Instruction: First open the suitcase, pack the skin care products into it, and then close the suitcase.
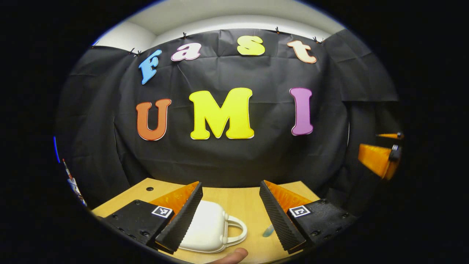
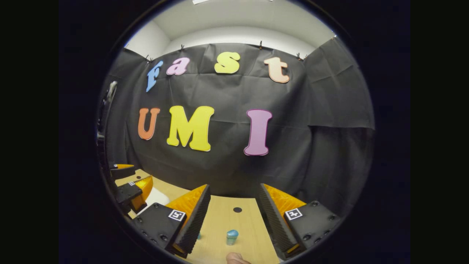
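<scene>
Two pairs of tongs hang above a pale wooden tabletop (image 1: 234, 200) in a booth draped in black cloth. In the left gripper view, the left tongs (image 1: 231, 214) stand wide open with nothing between them. Below them a small white suitcase (image 1: 207, 229) lies flat and closed on the tabletop, its loop handle (image 1: 237, 229) turned toward the right. The left finger (image 1: 181, 220) of these tongs covers the case's left part, so its full outline cannot be seen. Just beside the right finger, a bluish skin care item (image 1: 268, 231) peeks out, mostly hidden and too small to identify. A fingertip (image 1: 232, 256) of the person intrudes at the bottom edge, cut off by the rim. At the far right edge the right tongs (image 1: 384, 154) appear in part, warped by the lens.

In the right gripper view, the right tongs (image 2: 232, 214) are likewise spread apart and empty. Between their fingers, near the bottom, a small bottle with a blue cap (image 2: 232, 237) stands upright on the tabletop, apart from both fingers. A second bluish speck beside the left finger is too hidden to name. A dark round hole (image 2: 237, 209) marks the wood farther back. At the left edge the left tongs (image 2: 128, 183) show in part, with a patch of the white suitcase (image 2: 157, 197) beneath them. Another fingertip (image 2: 236, 258) is clipped at the bottom.
</scene>
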`<state>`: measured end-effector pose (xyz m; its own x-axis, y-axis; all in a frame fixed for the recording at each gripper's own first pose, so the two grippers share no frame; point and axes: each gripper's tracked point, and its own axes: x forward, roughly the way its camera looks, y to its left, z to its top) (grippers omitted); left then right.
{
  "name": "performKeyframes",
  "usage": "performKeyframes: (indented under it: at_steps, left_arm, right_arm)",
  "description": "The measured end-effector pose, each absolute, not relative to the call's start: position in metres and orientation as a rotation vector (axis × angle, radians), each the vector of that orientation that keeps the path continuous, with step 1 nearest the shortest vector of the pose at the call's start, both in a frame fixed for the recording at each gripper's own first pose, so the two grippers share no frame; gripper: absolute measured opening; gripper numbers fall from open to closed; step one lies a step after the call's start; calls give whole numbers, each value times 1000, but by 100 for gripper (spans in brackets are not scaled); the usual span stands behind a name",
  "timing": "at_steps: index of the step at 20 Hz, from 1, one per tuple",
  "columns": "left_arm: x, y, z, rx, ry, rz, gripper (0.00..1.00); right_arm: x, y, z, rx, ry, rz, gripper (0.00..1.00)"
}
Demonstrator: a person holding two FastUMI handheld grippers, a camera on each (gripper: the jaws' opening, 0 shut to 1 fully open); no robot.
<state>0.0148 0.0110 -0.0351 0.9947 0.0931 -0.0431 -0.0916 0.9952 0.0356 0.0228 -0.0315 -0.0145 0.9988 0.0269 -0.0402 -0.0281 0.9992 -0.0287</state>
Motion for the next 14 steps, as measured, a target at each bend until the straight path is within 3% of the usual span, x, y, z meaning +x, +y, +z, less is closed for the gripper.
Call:
performKeyframes:
  at_steps: [9, 14]
  left_arm:
    - [15, 34, -141, 289, 182, 104, 100]
    - [21, 15, -177, 506, 174, 11, 98]
  right_arm:
    - [18, -59, -75, -61, 126, -22, 80]
    - [7, -70, -82, -68, 131, -14, 80]
